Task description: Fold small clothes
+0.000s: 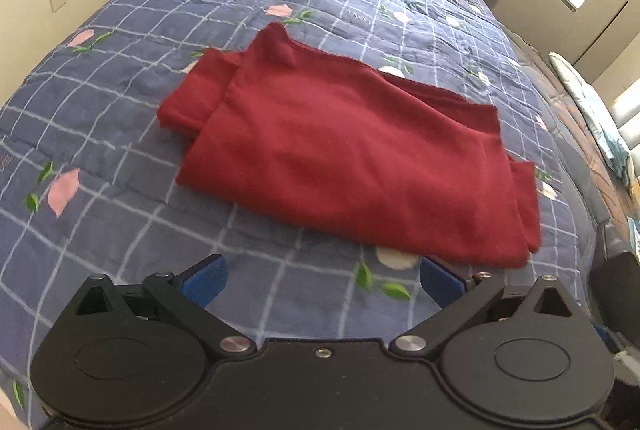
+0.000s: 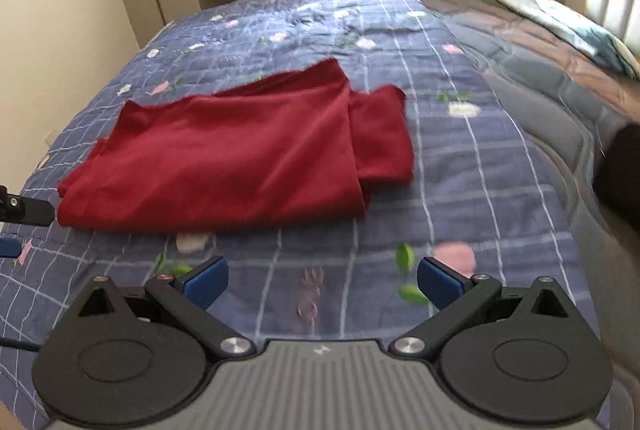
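Closest to the lens is the left gripper, its two blue pads spread wide with nothing between them but quilt. The right gripper looks the same from its own camera: pads well apart, holding nothing, hanging over bare bedspread.

From where the left one hangs, the red garment lies at about twelve o'clock, its near edge just beyond the pads and not touching them. From the right one it sits further off, towards eleven o'clock. It rests on the blue checked quilt with the pink and white flowers, roughly mid-bed.

As for progress, I'd say the cloth has been through at least one fold. It lies as a thick, layered slab, with a doubled near edge and lower layers poking out at nine o'clock and three o'clock. The far corner, around eleven o'clock in the left view, sticks up in a small peak, and the side flaps do not line up. So it looks folded but untidy; another fold or some squaring of the edges may be left, though I can't be sure whether the person means to stop here.

No basket, box or drawer shows in either view, so there is nothing to say of contents. Only a pale pillow lies at two o'clock in the right view, well away from the garment.
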`<action>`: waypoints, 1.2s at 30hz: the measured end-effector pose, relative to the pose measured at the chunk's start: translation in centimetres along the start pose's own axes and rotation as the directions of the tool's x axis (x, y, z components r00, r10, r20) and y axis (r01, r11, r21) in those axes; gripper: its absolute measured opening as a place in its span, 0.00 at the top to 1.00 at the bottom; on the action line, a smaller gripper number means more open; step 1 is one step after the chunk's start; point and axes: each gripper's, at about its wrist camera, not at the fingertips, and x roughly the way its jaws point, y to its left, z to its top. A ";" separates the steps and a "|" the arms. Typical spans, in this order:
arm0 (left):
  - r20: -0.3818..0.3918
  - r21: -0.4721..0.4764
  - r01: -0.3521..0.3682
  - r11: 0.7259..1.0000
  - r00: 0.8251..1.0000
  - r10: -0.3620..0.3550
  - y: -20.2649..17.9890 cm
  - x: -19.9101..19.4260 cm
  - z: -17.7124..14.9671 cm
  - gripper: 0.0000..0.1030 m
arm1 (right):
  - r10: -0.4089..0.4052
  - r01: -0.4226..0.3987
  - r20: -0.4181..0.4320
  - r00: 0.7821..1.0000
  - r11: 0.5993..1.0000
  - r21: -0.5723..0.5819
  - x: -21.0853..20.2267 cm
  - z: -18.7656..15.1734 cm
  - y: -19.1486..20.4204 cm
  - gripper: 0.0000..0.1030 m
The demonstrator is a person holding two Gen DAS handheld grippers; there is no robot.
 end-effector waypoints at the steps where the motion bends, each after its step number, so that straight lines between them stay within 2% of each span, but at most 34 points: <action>1: -0.007 -0.001 0.002 1.000 1.000 -0.002 -0.2 -0.2 -0.3 0.01 | -0.009 0.009 -0.009 1.000 1.000 0.020 -0.3 -0.4 -0.3 0.00; 5: -0.044 0.015 -0.007 1.000 0.999 0.007 -1.2 -0.3 -1.4 0.01 | -0.007 0.010 -0.035 0.999 0.997 0.077 -1.0 -1.2 -0.7 0.00; 9: -0.058 0.042 -0.016 0.999 0.998 0.018 -1.7 -0.1 -1.7 0.01 | -0.004 0.008 -0.072 0.997 0.999 0.050 -0.5 -1.6 0.4 0.00; 13: -0.075 0.022 -0.016 1.000 0.997 0.017 -1.0 0.7 -1.3 0.01 | -0.003 0.005 -0.081 0.997 1.000 0.031 0.7 -0.6 2.0 0.00; 19: -0.112 -0.017 -0.012 1.000 0.994 0.010 1.1 3.8 0.6 0.01 | -0.023 0.021 -0.040 0.999 0.999 -0.045 4.0 3.0 5.4 0.00; 28: -0.145 -0.051 -0.050 0.997 0.989 0.042 6.5 7.5 4.6 0.01 | -0.025 0.061 0.131 0.991 0.959 -0.278 11.2 7.6 13.5 0.00; 33: -0.169 -0.014 -0.021 1.000 0.986 0.019 7.9 9.3 5.5 0.01 | -0.034 0.090 0.159 0.987 0.930 -0.357 14.0 8.3 15.5 0.00; 36: -0.167 -0.048 -0.009 0.999 0.986 0.001 8.4 9.9 6.0 0.01 | -0.014 0.069 0.139 0.990 0.915 -0.399 14.9 7.9 15.7 0.00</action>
